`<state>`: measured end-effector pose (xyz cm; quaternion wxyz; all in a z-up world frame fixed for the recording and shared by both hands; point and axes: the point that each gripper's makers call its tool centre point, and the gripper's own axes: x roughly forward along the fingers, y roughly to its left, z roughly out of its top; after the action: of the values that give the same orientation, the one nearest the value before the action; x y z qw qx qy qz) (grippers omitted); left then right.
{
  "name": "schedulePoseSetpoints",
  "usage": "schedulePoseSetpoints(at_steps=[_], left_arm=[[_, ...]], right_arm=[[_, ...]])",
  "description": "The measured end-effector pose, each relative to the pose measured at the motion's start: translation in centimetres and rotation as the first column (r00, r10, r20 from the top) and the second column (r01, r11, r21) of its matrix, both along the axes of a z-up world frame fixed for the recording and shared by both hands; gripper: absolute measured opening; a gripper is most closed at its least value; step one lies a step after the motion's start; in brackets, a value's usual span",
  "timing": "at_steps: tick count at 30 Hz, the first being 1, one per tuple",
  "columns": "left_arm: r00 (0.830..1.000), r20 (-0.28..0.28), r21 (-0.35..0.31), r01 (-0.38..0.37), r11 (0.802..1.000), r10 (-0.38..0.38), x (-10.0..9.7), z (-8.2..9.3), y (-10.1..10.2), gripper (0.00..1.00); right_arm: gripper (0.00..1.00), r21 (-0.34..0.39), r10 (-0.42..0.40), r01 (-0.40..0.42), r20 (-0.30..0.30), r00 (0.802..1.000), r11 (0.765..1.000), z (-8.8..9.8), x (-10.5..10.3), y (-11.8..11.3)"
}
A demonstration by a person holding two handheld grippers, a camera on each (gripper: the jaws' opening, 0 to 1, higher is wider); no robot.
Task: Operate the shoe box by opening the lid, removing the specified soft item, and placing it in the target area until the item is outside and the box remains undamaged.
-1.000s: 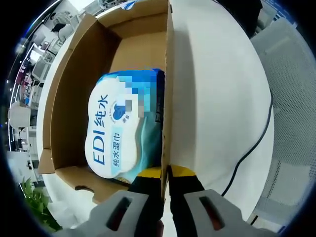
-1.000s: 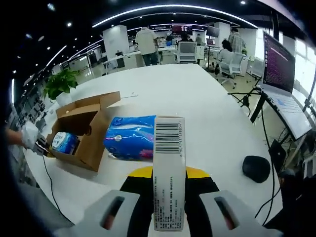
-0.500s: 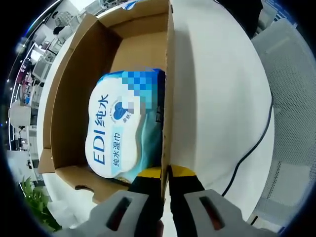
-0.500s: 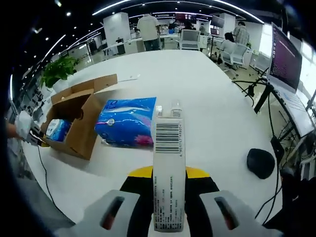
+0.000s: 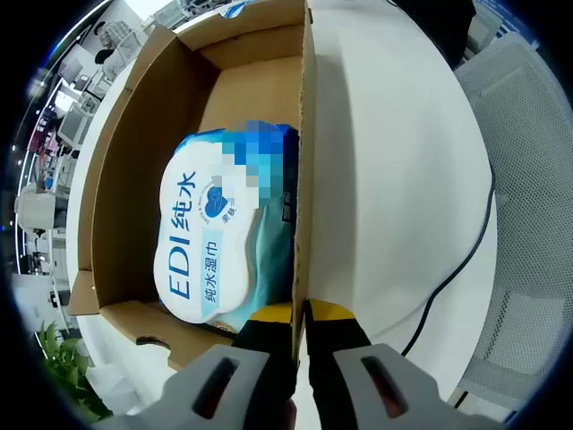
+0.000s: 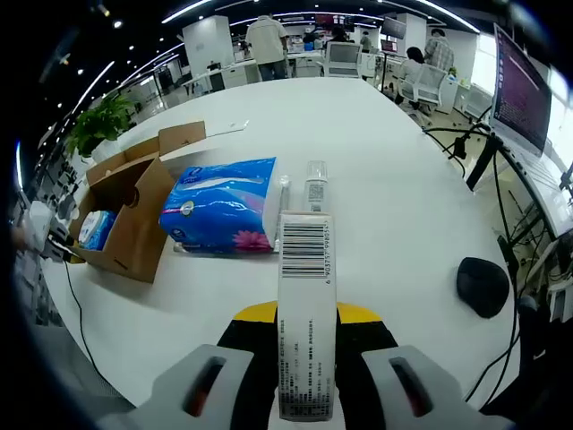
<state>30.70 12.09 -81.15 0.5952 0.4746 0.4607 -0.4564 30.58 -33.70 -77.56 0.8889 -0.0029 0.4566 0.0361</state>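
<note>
An open cardboard shoe box (image 5: 143, 170) lies on the white table, and my left gripper (image 5: 302, 315) is shut on the edge of its right side wall. Inside it rests a soft pack of wet wipes (image 5: 210, 237), white and blue with "EDI" printed on it. In the right gripper view the same box (image 6: 134, 228) sits at the left with the wipes (image 6: 92, 228) showing inside. My right gripper (image 6: 304, 313) is shut on a narrow white carton with a barcode (image 6: 304, 296), held above the table. A blue tissue pack (image 6: 219, 213) lies just beyond the carton.
A small clear bottle (image 6: 315, 190) and a thin tube (image 6: 285, 193) stand by the tissue pack. A black mouse (image 6: 483, 285) lies at the right, a monitor (image 6: 528, 85) beyond it. A black cable (image 5: 457, 260) crosses the table edge. A mesh chair (image 5: 528, 179) stands close by.
The right gripper has moved forward and lower with the white carton, so the tissue pack and small bottle now sit closer. The left gripper has stayed clamped on the box wall.
</note>
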Motion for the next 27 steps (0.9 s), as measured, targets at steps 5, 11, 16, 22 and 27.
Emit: schedulePoseSetpoints(at_steps=[5,11,16,22,27], left_arm=[[1.0,-0.003,0.001,-0.002,1.0,0.002,0.1,0.0,0.0,0.02],[1.0,-0.002,0.0,-0.003,1.0,0.003,0.1,0.0,0.1,0.02],[1.0,-0.005,0.002,-0.002,1.0,0.002,0.1,0.0,0.1,0.02],[1.0,-0.006,0.004,-0.003,1.0,0.003,0.1,-0.1,0.2,0.02],[1.0,-0.006,0.007,-0.003,1.0,0.003,0.0,-0.1,0.2,0.02]], right_arm=[[0.18,0.02,-0.011,0.012,-0.018,1.0,1.0,-0.8,-0.2,-0.2],[0.18,0.009,-0.003,0.003,-0.029,1.0,1.0,-1.3,-0.2,-0.1],[0.18,0.002,0.019,-0.018,-0.033,0.999,1.0,-1.4,0.1,0.1],[0.19,-0.002,0.031,-0.031,-0.04,0.999,1.0,-1.6,0.4,0.2],[0.19,-0.007,0.04,-0.04,-0.045,0.998,0.999,-1.7,0.5,0.4]])
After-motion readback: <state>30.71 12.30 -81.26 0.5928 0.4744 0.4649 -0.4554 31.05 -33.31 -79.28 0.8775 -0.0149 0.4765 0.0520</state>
